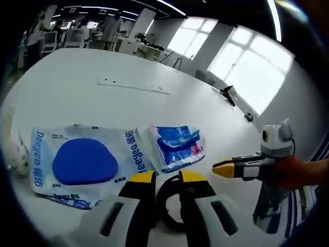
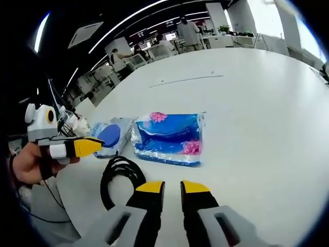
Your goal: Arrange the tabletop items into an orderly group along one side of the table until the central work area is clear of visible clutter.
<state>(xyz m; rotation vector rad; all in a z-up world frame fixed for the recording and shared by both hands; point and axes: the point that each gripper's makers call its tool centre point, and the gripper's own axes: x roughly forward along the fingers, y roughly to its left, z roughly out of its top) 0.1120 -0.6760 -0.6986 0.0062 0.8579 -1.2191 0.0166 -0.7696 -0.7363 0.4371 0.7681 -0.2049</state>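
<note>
The white table (image 2: pixel 267 103) is seen as a broad, bare expanse, with three flat or low items gathered close together toward the near edge, a placement judged to suit the grouping along one side that the task asks for. The largest, a white packet printed with a blue oval (image 1: pixel 85 162), is laid flat at the left of the left gripper view; just beside it, the blue patterned tissue pack (image 2: pixel 169 138) is laid flat too, its long side roughly in line with the packet. The black coiled cable (image 2: pixel 119 177) is set just in front of both, close to the jaws. A pale crinkled object at the far left may be a bag, though the edge distortion makes this uncertain.

The left gripper (image 1: pixel 167 177) is held low over the cable with its jaws slightly parted and nothing held. The right gripper (image 2: pixel 172 188) is likewise narrowly open and empty, poised short of the tissue pack.

Beyond the table, an open office with desks, ceiling strip lights and large bright windows is seen.
</note>
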